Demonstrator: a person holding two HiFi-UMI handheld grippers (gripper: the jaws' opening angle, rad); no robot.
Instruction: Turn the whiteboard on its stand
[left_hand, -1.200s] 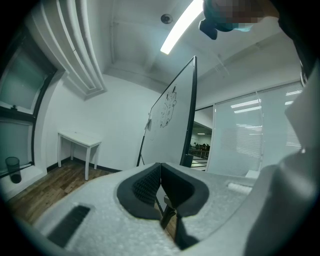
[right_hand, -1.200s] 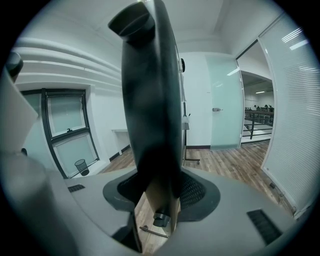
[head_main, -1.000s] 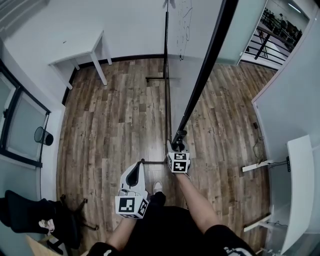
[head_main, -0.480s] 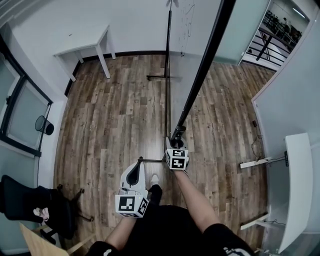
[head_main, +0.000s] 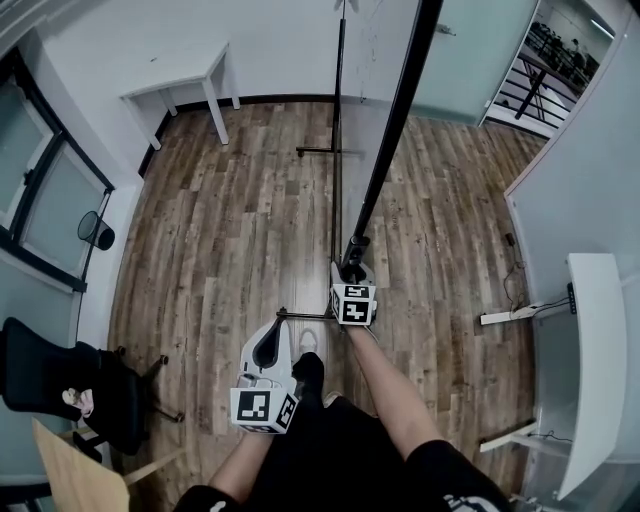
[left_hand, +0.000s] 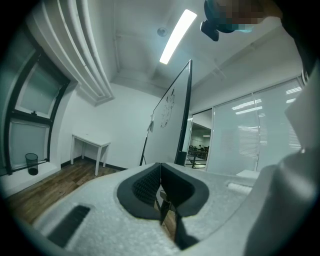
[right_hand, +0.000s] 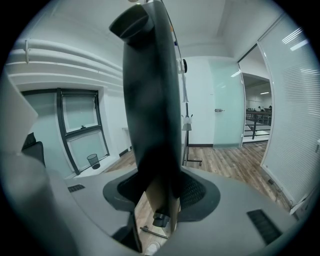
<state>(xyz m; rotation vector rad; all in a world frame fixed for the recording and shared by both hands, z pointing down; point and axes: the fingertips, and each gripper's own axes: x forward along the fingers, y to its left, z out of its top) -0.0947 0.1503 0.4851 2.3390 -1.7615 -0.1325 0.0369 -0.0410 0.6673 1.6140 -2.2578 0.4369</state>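
Note:
The whiteboard (head_main: 392, 130) shows edge-on in the head view, its black frame running from the top down to my right gripper (head_main: 352, 268). That gripper is shut on the frame's near end. In the right gripper view the dark frame (right_hand: 150, 100) fills the gap between the jaws of the right gripper (right_hand: 155, 185). The stand's black upright (head_main: 338, 200) and a foot bar (head_main: 322, 152) are beside the board. My left gripper (head_main: 268, 350) hangs lower left, apart from the board, shut on nothing. In the left gripper view its pads (left_hand: 145, 185) meet, and the whiteboard (left_hand: 172, 125) stands ahead.
A white table (head_main: 190, 80) stands by the far wall, with a black bin (head_main: 96, 230) under the windows at left. A black chair (head_main: 50, 375) is at lower left. A white desk (head_main: 592, 360) lines the right wall. A doorway (head_main: 545, 60) opens at top right.
My right gripper has moved up the picture with the board's end, and the board's edge now stands steeper. The room has slid past as the person stepped along. The left gripper stays shut.

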